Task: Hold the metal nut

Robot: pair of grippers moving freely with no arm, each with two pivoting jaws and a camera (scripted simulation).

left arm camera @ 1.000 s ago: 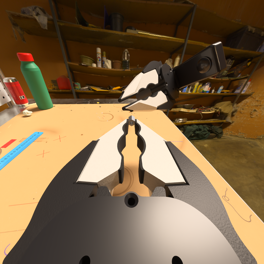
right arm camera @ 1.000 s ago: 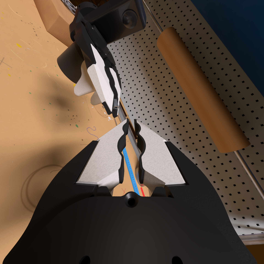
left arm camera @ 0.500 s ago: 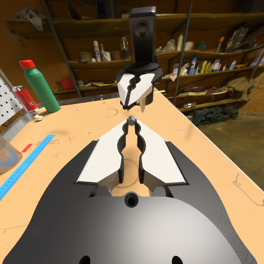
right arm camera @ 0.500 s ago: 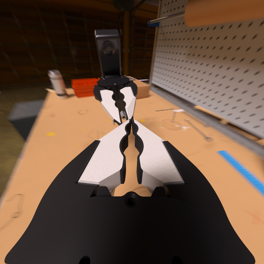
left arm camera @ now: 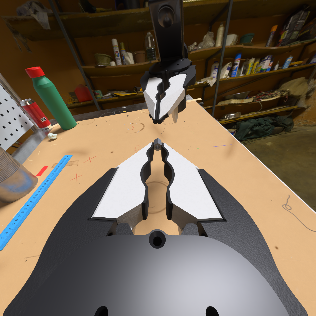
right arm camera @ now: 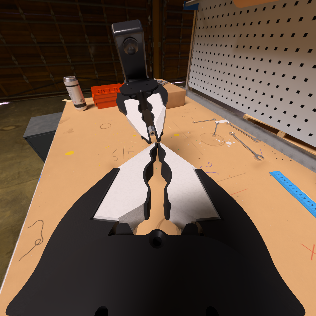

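Note:
A small grey metal hex nut (left arm camera: 157, 144) sits pinched between the tips of my left gripper (left arm camera: 157, 146), held above the tan workbench (left arm camera: 213, 171). In the right wrist view the same nut (right arm camera: 151, 131) shows between the left gripper's fingers. My right gripper (right arm camera: 157, 144) is shut and empty, its tips just in front of the left gripper's tips. In the left wrist view the right gripper (left arm camera: 158, 120) hangs beyond and above the nut, pointing down toward me.
A green bottle (left arm camera: 51, 99), a red can (left arm camera: 35, 112), a metal cup (left arm camera: 13, 181) and a blue ruler (left arm camera: 34, 198) are at the left. Wrenches (right arm camera: 244, 145), an orange bin (right arm camera: 106, 96), a can (right arm camera: 75, 93) and a pegboard (right arm camera: 256, 68) show in the right wrist view.
The right gripper swung round from lying sideways to facing the left gripper tip to tip and closed its jaws further. The left gripper kept hold of the nut.

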